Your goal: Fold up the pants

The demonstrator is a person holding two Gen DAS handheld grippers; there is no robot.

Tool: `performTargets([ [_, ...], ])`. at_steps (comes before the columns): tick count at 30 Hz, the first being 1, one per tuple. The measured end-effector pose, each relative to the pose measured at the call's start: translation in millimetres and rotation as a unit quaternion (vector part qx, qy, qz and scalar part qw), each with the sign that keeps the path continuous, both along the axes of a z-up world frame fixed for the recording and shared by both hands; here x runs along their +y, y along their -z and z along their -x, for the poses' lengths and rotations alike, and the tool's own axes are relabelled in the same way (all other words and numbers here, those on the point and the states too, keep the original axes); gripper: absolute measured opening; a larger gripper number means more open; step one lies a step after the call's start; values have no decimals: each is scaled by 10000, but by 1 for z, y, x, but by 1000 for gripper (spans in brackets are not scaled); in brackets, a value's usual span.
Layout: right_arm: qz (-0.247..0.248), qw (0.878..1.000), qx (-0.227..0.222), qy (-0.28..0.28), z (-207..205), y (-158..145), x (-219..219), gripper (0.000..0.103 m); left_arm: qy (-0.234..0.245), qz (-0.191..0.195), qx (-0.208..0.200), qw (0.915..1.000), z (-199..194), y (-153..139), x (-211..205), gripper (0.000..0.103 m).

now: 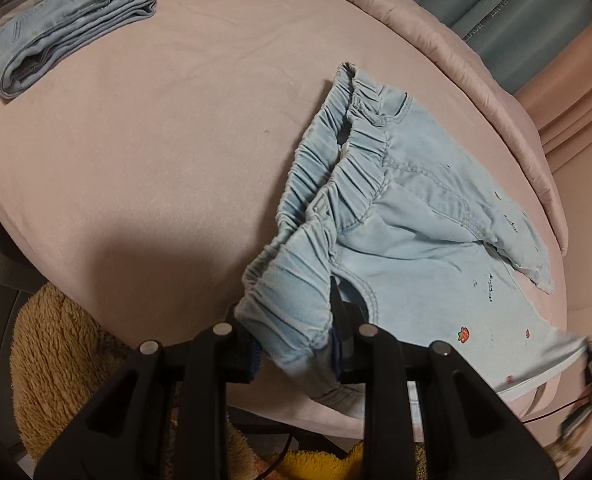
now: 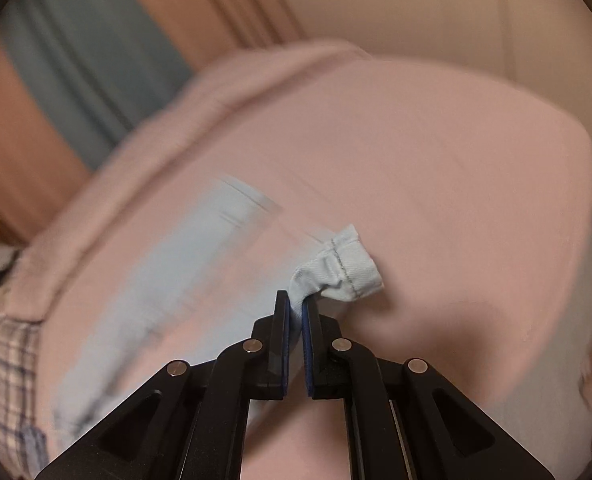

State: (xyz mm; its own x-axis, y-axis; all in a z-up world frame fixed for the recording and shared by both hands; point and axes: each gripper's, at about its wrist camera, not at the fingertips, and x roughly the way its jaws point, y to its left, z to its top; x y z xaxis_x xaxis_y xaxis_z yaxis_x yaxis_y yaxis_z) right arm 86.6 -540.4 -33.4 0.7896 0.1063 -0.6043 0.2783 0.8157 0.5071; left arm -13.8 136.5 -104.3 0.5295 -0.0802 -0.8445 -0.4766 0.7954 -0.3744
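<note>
Left wrist cam: I see the pink bed cover [image 1: 156, 152] filling most of the view, w/ the light blue pants [image 1: 407, 216] spread across its right half. Folded jeans [image 1: 64, 28] lie far off at top left. My left gripper [image 1: 296, 320] pinches the bunched elastic waistband [image 1: 292, 292] at the near edge. Right wrist cam is blurred, but my right gripper [image 2: 296, 312] is pressed together on a leg hem [image 2: 343, 268], lifted off the cover.
</note>
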Motion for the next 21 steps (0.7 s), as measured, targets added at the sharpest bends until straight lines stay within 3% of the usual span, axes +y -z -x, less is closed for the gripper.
performTargets([
  [2, 153, 9972, -691, -249, -4, -46, 12, 6, -5, -4, -29, 10000, 0, -3, 1, 26],
  [4, 329, 9926, -1117, -336, 6, -69, 19, 6, 14, -1, -33, 10000, 0, -2, -3, 27],
  [6, 386, 9918, -1208, -181, 16, -73, 16, 6, 39, 36, -9, 10000, 1, -1, 0, 27],
  [9, 81, 9967, -809, -35, 21, -33, -2, 6, 95, 35, 38, 9999, -1, 1, 0, 27],
  [14, -293, 9970, 642, 308, 27, 63, -23, 6, 162, -40, 105, 9998, -3, 2, -1, 27],
  [17, -336, 9943, 919, 429, 31, 80, -26, 6, 122, -98, 104, 9998, -2, -2, -2, 27],
  [21, -106, 9953, 838, 477, 31, 66, -17, 6, 163, -217, 157, 9995, -3, 1, -5, 28],
])
